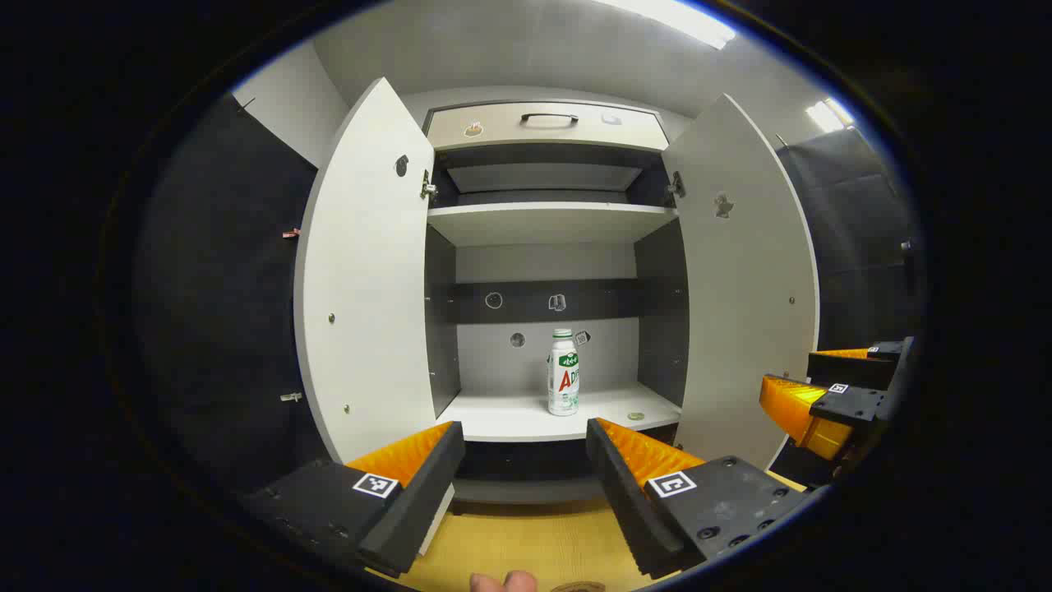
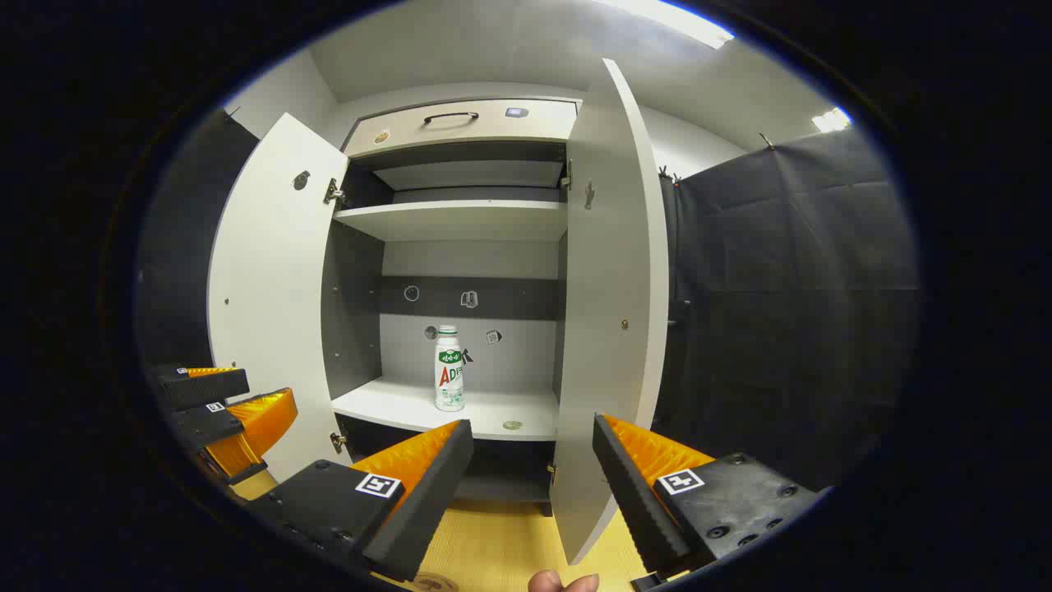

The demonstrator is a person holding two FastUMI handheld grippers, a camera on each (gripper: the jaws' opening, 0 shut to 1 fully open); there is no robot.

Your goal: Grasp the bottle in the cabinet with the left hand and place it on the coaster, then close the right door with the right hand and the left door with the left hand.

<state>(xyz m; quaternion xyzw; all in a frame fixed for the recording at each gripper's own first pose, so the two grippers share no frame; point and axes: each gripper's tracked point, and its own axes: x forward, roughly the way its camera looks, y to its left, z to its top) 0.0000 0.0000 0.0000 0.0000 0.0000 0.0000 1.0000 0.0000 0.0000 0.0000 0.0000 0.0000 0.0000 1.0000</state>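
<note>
A white bottle (image 1: 563, 374) with a green and red label stands upright on the lower shelf (image 1: 509, 415) of the open cabinet; in the right gripper view the bottle (image 2: 449, 370) stands left of the right door. My left gripper (image 1: 524, 432) is open, well short of the shelf, with the bottle straight ahead between its fingers. My right gripper (image 2: 532, 436) is open too, nothing in it, facing the edge of the right door (image 2: 608, 288). Both the left door (image 1: 362, 271) and the right door (image 1: 748, 288) stand wide open. A brown round edge, maybe the coaster (image 1: 578, 587), peeks in below.
An upper shelf (image 1: 546, 220) and a drawer with a dark handle (image 1: 548, 120) sit above. A small round disc (image 1: 634, 417) lies on the lower shelf right of the bottle. The cabinet stands on a wooden tabletop (image 1: 509, 543). Black cloth walls flank both sides. The other gripper (image 1: 789, 372) hangs at right.
</note>
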